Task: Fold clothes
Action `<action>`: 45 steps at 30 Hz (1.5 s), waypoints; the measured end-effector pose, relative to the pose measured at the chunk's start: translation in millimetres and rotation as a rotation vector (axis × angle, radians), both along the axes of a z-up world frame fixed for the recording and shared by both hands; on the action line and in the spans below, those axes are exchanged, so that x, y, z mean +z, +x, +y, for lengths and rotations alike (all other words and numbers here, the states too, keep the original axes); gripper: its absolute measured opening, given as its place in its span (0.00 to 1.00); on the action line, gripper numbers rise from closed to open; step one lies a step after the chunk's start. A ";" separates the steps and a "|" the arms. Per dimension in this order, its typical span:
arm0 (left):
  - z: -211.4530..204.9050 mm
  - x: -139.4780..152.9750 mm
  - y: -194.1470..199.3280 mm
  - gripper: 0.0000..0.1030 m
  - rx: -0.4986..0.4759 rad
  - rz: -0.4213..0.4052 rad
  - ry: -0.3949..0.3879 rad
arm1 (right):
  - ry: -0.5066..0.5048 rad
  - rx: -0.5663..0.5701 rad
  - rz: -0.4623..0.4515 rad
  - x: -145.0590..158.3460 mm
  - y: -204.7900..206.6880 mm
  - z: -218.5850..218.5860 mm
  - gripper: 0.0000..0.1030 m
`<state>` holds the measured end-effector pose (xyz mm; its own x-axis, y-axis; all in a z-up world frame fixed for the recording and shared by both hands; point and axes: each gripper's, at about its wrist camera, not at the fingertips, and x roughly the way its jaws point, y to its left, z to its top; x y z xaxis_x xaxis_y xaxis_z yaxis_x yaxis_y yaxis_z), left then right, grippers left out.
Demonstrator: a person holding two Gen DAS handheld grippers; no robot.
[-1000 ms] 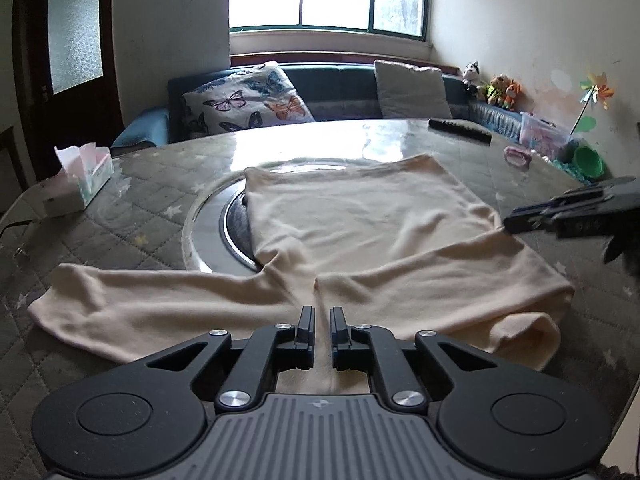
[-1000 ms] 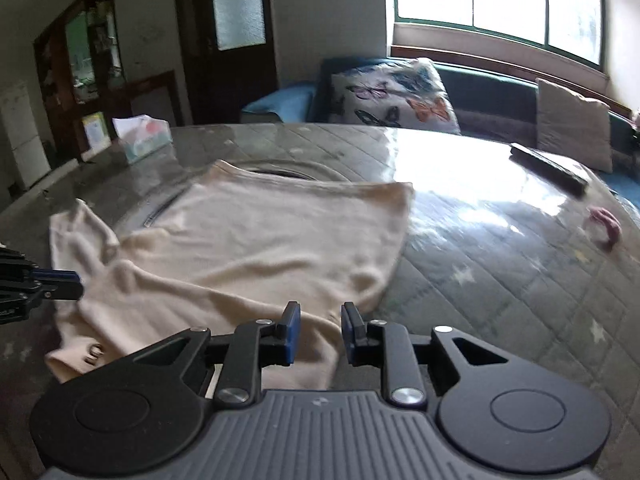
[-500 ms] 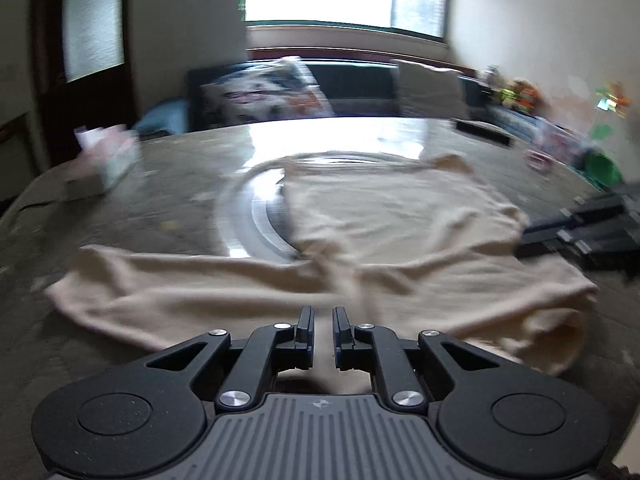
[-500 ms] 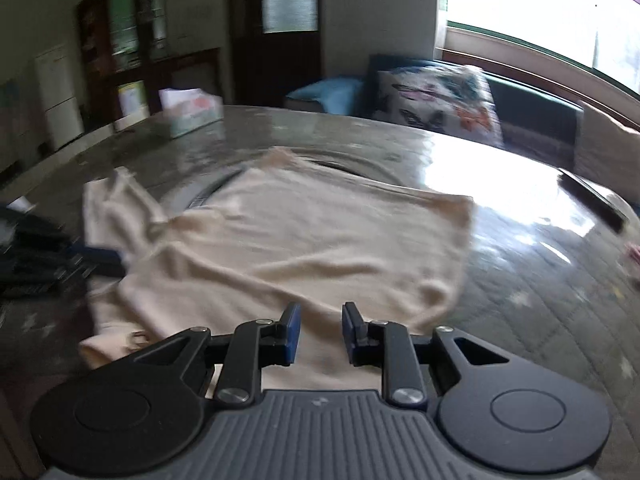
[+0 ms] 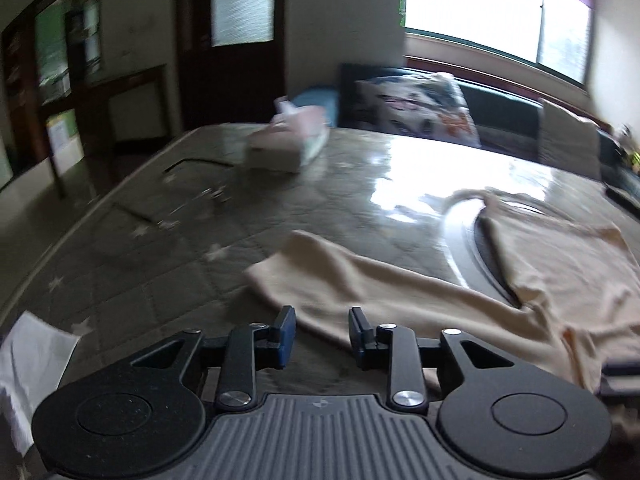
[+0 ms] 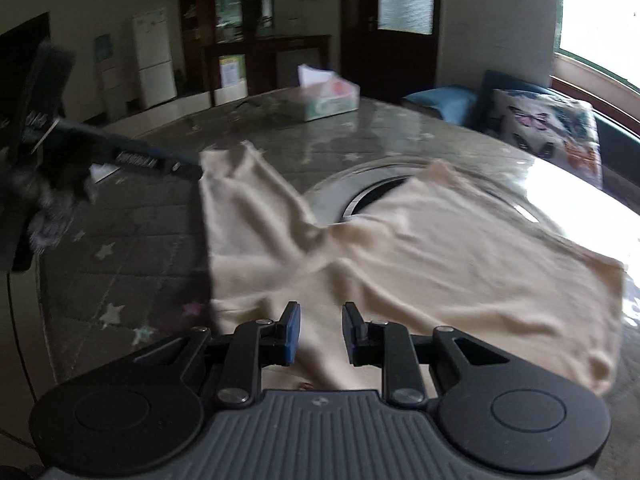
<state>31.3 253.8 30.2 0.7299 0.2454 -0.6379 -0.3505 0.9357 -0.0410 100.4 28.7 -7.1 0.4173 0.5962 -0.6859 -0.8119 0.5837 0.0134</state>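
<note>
While the cream garment (image 6: pixel 420 264) lies spread across the counter (image 5: pixel 192 264), both your tongs stand parted and grip nothing.

Your left tongs (image 5: pixel 322 332) hover low at the near edge of one long sleeve (image 5: pixel 344 280), jaws apart, with the cuff end just ahead of them and slightly left; whether the pads (image 5: pixel 286 330) touch the cloth you cannot tell through the blur. Your right tongs (image 6: pixel 318 330) sit over the garment's near hem, jaws apart, cloth showing in the gap between them. From the right wrist view, the sleeve runs toward the left tongs at the far left. A tissue box (image 6: pixel 328 98) stands well beyond the garment, and a butterfly cushion (image 6: pixel 548 128) rests on the sofa behind.
</note>
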 end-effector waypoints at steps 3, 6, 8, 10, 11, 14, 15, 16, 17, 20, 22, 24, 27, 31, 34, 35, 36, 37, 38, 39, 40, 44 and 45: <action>11.6 -2.8 3.7 0.40 0.050 -0.004 -0.025 | -0.028 0.030 0.003 -7.9 -5.8 8.9 0.22; 19.9 -6.2 11.5 0.41 0.098 -0.005 -0.035 | -0.026 0.030 0.003 -4.7 -7.4 8.1 0.22; 24.9 -9.1 16.5 0.41 0.125 -0.004 -0.048 | -0.021 0.020 0.004 -2.1 -7.4 5.5 0.22; 29.2 -13.2 22.2 0.40 0.149 0.003 -0.058 | -0.012 0.012 0.004 0.9 -7.7 2.4 0.22; 31.6 -15.0 24.9 0.39 0.156 0.006 -0.063 | -0.006 0.009 0.003 2.5 -8.5 0.0 0.22; 33.4 -18.3 30.6 0.27 0.161 0.002 -0.061 | 0.006 0.001 0.000 6.8 -9.7 -5.0 0.22; 33.6 -18.7 31.6 0.16 0.163 0.000 -0.062 | 0.010 -0.002 -0.002 8.3 -10.2 -6.8 0.22; 34.2 -18.3 31.4 0.11 0.170 -0.007 -0.069 | 0.015 -0.006 -0.005 10.3 -11.2 -9.2 0.22; 34.4 -16.9 30.2 0.07 0.171 -0.018 -0.079 | 0.021 -0.010 -0.007 11.9 -11.9 -11.5 0.22; 27.2 -1.3 25.0 0.06 0.141 -0.072 -0.090 | 0.039 -0.031 -0.013 17.1 -13.4 -20.4 0.22; 15.3 12.5 21.8 0.05 0.107 -0.107 -0.083 | 0.048 -0.048 -0.019 20.0 -13.7 -27.9 0.22; -4.5 31.0 17.2 0.05 0.049 -0.145 -0.082 | 0.058 -0.071 -0.022 22.7 -13.3 -36.7 0.22; -39.4 56.3 16.5 0.05 -0.069 -0.200 -0.085 | 0.074 -0.120 -0.027 25.8 -10.7 -51.7 0.22; -98.5 80.9 16.2 0.05 -0.257 -0.260 -0.082 | 0.097 -0.193 -0.030 28.6 -8.5 -78.1 0.22; -145.0 88.0 16.4 0.05 -0.405 -0.279 -0.088 | 0.107 -0.250 -0.031 28.7 -6.9 -99.2 0.22; -158.3 88.5 17.2 0.05 -0.453 -0.282 -0.090 | 0.111 -0.270 -0.029 28.2 -6.3 -106.1 0.22; -174.1 87.4 17.6 0.05 -0.499 -0.280 -0.091 | 0.114 -0.290 -0.027 27.5 -5.7 -113.2 0.22; -185.8 85.5 18.7 0.05 -0.535 -0.273 -0.092 | 0.116 -0.311 -0.024 26.6 -4.8 -120.2 0.22; -196.9 83.1 19.2 0.05 -0.576 -0.265 -0.102 | 0.118 -0.328 -0.021 25.7 -4.4 -126.0 0.22; -208.2 78.2 20.1 0.06 -0.624 -0.245 -0.118 | 0.120 -0.349 -0.016 24.6 -4.3 -133.1 0.22; -217.4 73.9 20.9 0.06 -0.647 -0.224 -0.120 | 0.122 -0.365 -0.013 23.8 -4.0 -139.2 0.22; -242.3 55.1 19.1 0.09 -0.735 -0.154 -0.109 | 0.130 -0.415 0.011 18.7 -4.5 -158.5 0.22; -245.0 51.7 17.0 0.13 -0.755 -0.136 -0.105 | 0.134 -0.422 0.019 17.6 -4.3 -161.4 0.22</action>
<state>48.3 8.8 81.9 0.7493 -0.4066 -0.5228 0.3950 0.9080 -0.1399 96.1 -132.7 10.4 0.6315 0.4602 -0.6241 -0.5018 0.8561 0.1236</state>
